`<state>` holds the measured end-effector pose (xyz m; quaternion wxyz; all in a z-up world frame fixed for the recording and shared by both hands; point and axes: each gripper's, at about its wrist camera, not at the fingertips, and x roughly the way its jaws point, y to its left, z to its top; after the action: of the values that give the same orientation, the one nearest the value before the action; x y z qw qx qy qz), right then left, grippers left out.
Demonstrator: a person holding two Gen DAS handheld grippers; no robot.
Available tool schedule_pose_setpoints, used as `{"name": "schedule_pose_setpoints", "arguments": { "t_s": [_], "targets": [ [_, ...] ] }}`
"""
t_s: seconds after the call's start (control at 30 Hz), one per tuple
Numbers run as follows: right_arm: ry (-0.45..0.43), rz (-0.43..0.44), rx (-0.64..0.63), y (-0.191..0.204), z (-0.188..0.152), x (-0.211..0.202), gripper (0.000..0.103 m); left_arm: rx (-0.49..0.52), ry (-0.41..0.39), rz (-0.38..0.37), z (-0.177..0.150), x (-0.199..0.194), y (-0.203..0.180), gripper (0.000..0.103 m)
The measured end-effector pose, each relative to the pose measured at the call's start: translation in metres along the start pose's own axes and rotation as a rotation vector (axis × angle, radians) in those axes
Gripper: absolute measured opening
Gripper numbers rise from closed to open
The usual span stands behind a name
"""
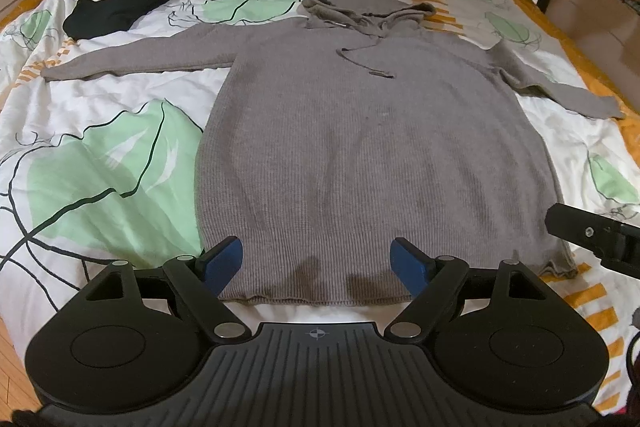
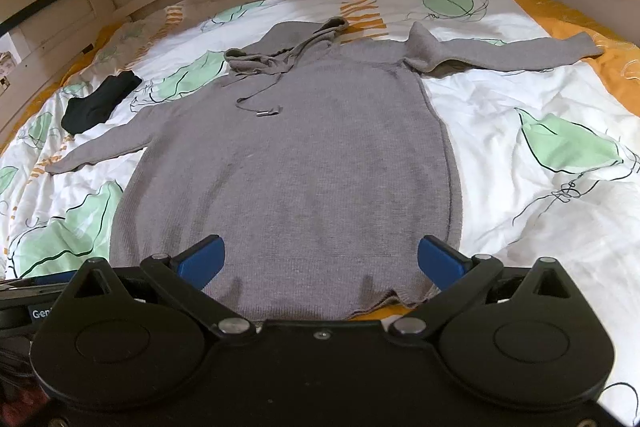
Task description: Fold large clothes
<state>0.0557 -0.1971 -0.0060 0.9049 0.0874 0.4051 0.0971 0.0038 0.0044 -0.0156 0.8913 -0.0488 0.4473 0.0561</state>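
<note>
Hoodie (image 1: 360,147) lies flat on the bed (image 1: 100,167), hem nearest, long axis running away; both tongs, left (image 1: 316,263) and right (image 2: 320,263), gape wide and empty, seemingly just above the hem

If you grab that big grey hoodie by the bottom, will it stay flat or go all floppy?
Probably floppy: the grey hoodie is soft knit lying limp on the bed. Its sleeves spread wide, so they would likely dangle. The drawstring hangs loose and may swing.
</note>
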Motion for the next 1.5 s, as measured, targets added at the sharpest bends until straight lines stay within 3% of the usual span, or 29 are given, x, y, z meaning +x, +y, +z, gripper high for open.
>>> {"name": "schedule_pose_setpoints", "arguments": {
  "t_s": [0.33, 0.6, 0.93, 1.1, 1.37, 1.5],
  "targets": [
    [0.045, 0.019, 0.02, -0.002, 0.005, 0.014, 0.102, 0.001, 0.034, -0.016, 0.002, 0.015, 0.007, 0.08],
    [0.099, 0.134, 0.061, -0.008, 0.018, 0.044, 0.102, -0.048, 0.053, -0.112, 0.019, 0.039, 0.032, 0.08],
    [0.149, 0.223, 0.031, 0.004, 0.046, 0.1, 0.102, 0.003, -0.092, -0.133, 0.062, 0.065, 0.067, 0.081],
    [0.122, 0.24, 0.011, 0.014, 0.06, 0.125, 0.102, -0.039, -0.173, -0.178, 0.091, 0.079, 0.1, 0.083],
    [0.05, 0.241, -0.042, 0.036, 0.089, 0.171, 0.102, -0.128, -0.23, -0.1, 0.141, 0.11, 0.162, 0.086],
    [0.01, 0.238, -0.075, 0.048, 0.104, 0.195, 0.102, -0.165, -0.258, -0.009, 0.163, 0.129, 0.197, 0.087]
  ]
}}
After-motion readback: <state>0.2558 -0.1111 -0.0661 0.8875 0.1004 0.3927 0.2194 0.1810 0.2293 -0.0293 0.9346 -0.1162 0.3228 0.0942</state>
